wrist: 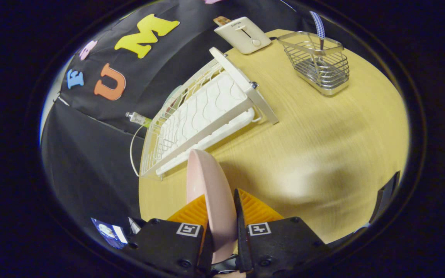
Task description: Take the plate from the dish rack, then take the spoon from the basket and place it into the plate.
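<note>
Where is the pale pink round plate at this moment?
In the gripper view, the pale pink round plate stands on edge, clamped between the gripper fingers, over the wooden table just short of the white dish rack.

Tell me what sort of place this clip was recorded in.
Probably a staged kitchen tabletop in a recording booth, not a real kitchen. A dish rack, a toaster and a wire basket holding a spoon sit on a wooden table. The gripper is shut on a pink plate.
</note>
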Motion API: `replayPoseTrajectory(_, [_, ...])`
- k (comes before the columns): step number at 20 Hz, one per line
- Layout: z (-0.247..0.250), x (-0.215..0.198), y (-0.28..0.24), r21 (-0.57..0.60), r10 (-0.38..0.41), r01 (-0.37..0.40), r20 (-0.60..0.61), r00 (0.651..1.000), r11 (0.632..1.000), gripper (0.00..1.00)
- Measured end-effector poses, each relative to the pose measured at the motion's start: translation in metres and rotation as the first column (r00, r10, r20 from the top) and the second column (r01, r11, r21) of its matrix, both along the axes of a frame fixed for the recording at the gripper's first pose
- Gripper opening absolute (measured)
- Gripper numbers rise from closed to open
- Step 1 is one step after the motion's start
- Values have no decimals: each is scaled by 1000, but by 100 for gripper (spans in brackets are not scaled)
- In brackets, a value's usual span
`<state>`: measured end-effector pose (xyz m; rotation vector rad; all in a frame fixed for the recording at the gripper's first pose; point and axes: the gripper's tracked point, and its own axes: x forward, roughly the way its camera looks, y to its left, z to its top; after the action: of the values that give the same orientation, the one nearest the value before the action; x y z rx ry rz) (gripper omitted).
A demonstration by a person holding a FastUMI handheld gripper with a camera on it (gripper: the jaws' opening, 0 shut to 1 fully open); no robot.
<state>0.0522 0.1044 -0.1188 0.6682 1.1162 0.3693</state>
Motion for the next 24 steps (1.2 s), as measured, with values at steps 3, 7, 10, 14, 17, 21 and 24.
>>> replayPoseTrajectory(3, [-4, 2, -1, 36, 7, -6, -19, 1000, 999, 33])
replayPoseTrajectory(7, [1, 3, -13, 1, 0, -1, 3, 1000, 1000, 46])
replayPoseTrajectory(10, [11, 2, -17, -18, 3, -2, 39, 999, 1000, 50])
replayPoseTrajectory(14, [26, -1, -31, -87, 1, 13, 153, 988, 996, 61])
replayPoseTrajectory(17, [37, -5, -53, -166, 0, 44, 255, 967, 985, 76])
replayPoseTrajectory(21, [62, -9, -92, -262, -27, 147, 413, 910, 954, 92])
replayPoseTrajectory(24, [87, -2, -129, -367, -15, 281, 586, 810, 887, 92])
